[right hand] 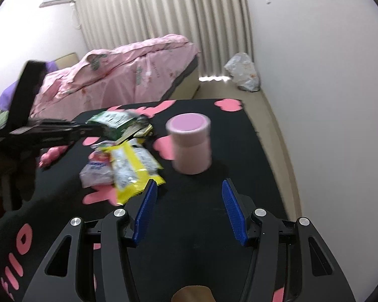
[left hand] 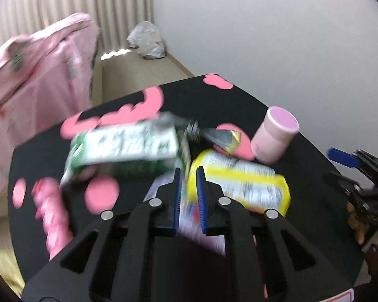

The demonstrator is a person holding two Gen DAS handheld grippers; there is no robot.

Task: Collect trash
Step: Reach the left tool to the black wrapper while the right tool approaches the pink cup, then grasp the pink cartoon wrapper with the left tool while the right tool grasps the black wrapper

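From the left wrist, the left gripper [left hand: 189,176] has its blue pads nearly together, pinching a pale wrapper [left hand: 189,214] on the black table [left hand: 302,226], between a green packet [left hand: 128,148] and a yellow packet [left hand: 242,183].

From the right wrist, the right gripper [right hand: 187,188] is spread wide and empty, near a pink cup [right hand: 190,143].

Glossy plastic yellow wrapper [right hand: 131,166]; matt black cloth table cover [right hand: 239,151]; smooth pink plastic tub [right hand: 191,148].
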